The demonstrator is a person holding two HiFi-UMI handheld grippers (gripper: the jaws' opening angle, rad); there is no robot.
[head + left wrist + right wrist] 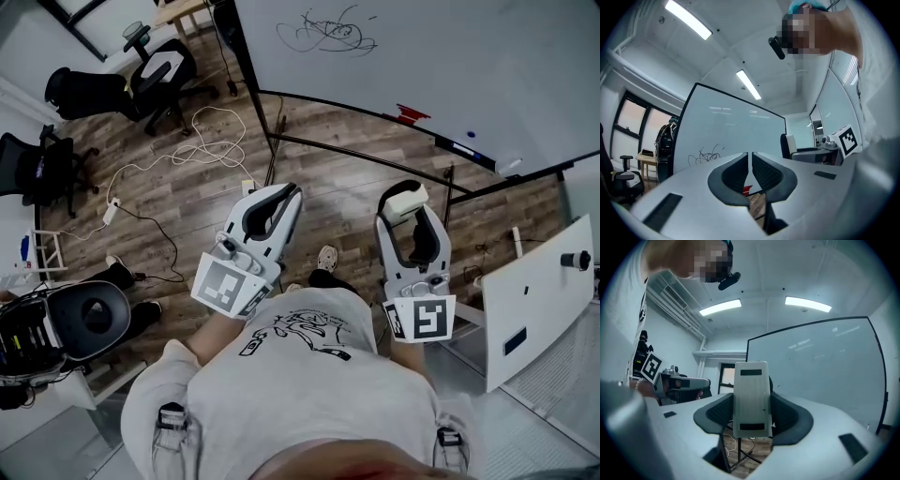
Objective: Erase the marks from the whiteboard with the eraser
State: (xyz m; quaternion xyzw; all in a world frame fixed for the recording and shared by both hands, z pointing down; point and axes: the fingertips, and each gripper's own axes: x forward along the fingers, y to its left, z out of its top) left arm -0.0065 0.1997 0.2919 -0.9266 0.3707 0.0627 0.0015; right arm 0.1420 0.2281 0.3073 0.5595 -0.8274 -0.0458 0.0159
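Right gripper (pixel 405 201) pinches the eraser (pixel 750 397) upright; the scribble (pixel 328 36) sits well ahead, up-left on the whiteboard (pixel 469 66). Left gripper (pixel 284 195) jaws pressed together, empty.

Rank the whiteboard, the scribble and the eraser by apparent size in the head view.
1. whiteboard
2. scribble
3. eraser, held in the right gripper; it sits nearer the camera, so its true size against the scribble is unsure.

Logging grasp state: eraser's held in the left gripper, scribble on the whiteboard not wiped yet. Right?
Not quite. The eraser is held in the right gripper, as the right gripper view shows; the left gripper is shut on nothing. The scribble on the whiteboard is not wiped yet.
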